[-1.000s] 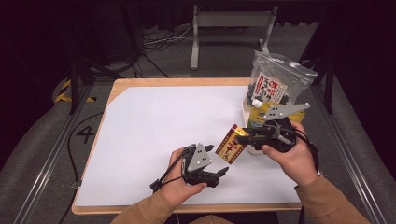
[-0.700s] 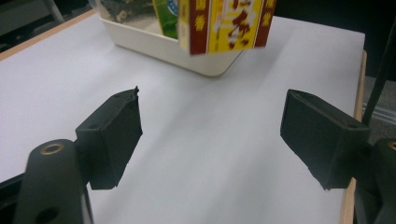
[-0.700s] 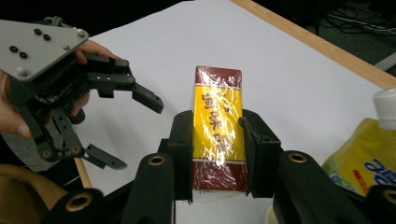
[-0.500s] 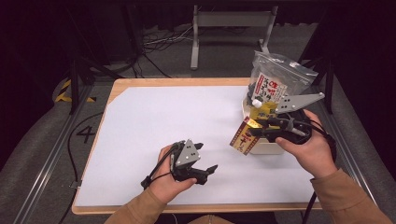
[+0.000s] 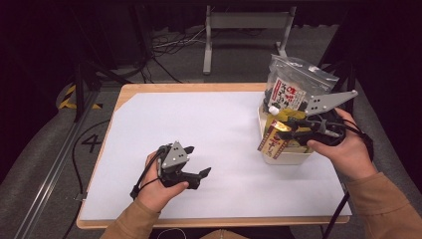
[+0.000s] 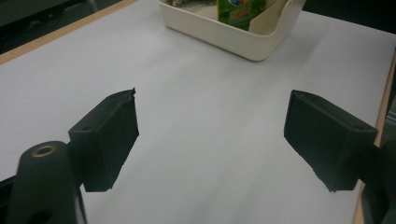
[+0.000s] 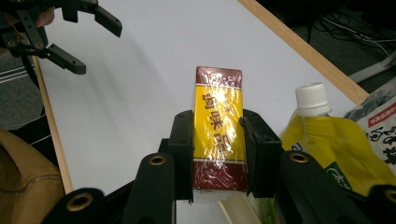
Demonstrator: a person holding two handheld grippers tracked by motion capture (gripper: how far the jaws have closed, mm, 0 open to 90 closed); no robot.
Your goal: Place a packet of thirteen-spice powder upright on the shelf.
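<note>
Now right gripper [image 5: 278, 133] — clamped on packet [image 7: 218, 126]

The left gripper [image 5: 191, 160] rests low at the near left, jaws spread wide. The right gripper [image 5: 278, 130], at the far right, has its jaws clamped.

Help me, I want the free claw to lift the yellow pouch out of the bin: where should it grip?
Probably the neck under the white cap of the yellow pouch, from above: it stands upright in the cream bin, neighbours crowding its sides.
</note>
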